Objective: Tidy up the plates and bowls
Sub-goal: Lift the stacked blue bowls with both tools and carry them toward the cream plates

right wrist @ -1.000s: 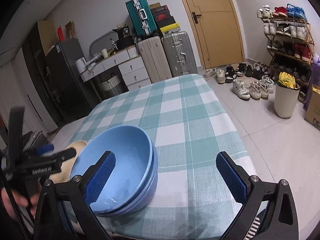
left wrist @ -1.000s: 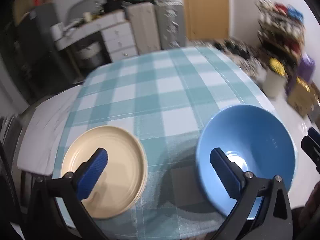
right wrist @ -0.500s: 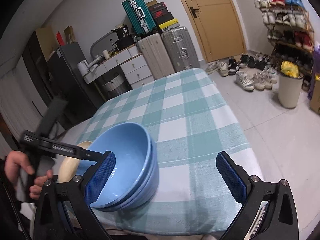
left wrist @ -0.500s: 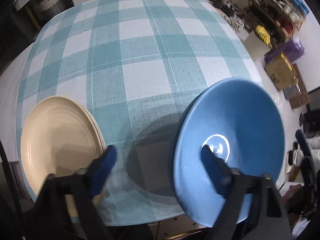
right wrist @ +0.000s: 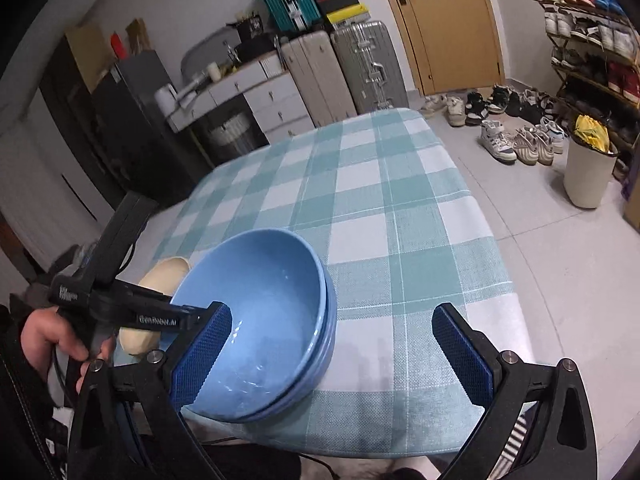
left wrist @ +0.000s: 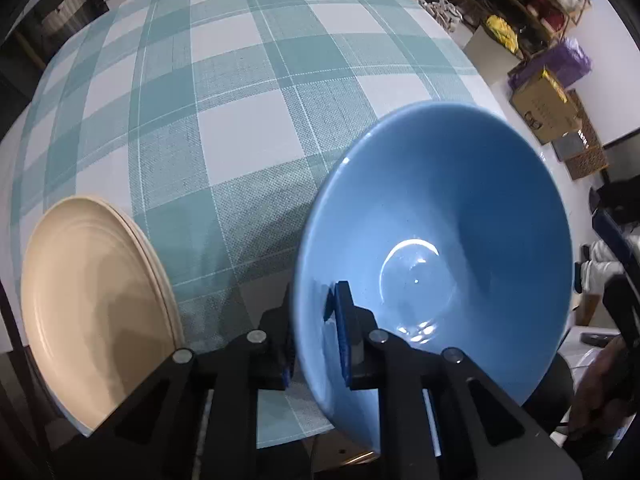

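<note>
Left hand-held gripper (left wrist: 310,330) just closed, pinching blue bowl (left wrist: 460,216) rim.

Dim indoor light, glare in the blue bowl (left wrist: 416,264), strong fisheye edge distortion.

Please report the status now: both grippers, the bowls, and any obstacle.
Left gripper jaws just closing, now clamped on rim of top blue bowl. Right gripper open, empty, above the bowl stack. Cream plates beside the bowls on the checked cloth. No obstacle seen.
</note>
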Tool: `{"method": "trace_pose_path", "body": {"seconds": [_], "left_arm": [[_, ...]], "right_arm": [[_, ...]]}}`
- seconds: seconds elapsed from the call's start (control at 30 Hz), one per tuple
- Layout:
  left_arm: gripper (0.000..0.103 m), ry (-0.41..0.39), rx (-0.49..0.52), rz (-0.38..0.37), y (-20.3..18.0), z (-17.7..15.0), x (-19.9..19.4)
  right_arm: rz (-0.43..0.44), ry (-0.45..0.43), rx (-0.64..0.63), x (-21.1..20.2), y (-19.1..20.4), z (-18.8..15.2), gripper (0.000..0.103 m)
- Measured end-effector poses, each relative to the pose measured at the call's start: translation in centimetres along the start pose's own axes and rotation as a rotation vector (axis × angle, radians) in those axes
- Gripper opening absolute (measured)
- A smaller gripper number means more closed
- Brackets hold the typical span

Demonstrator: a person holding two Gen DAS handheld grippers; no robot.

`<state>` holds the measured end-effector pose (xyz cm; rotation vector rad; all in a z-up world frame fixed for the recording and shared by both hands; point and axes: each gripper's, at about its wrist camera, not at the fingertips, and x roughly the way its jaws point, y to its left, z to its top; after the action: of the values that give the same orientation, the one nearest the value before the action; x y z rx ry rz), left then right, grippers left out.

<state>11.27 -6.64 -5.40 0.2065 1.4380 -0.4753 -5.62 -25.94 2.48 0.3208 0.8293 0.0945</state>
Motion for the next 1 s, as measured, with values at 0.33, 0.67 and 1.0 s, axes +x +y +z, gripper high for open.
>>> {"method": "trace_pose_path", "body": {"seconds": [0.33,0.67,1.0], "left_arm": [[0.015,0.014,-0.006,-0.002,0.2,-0.2,-0.1],[0.015,0.012,-0.019,-0.007,0.3,-0.3,0.0],[0.014,0.011,-0.066,-0.024,0.6,-0.7,0.2]], "right_arm": [[0.002,0.379,0.109,4.6,-0.7,2.8,0.061],[-0.087,0.545,0.017,7.9,1.4,1.9,0.024],[-0.168,0.529,-0.084,8.1,2.9,1.5,0.016]]}}
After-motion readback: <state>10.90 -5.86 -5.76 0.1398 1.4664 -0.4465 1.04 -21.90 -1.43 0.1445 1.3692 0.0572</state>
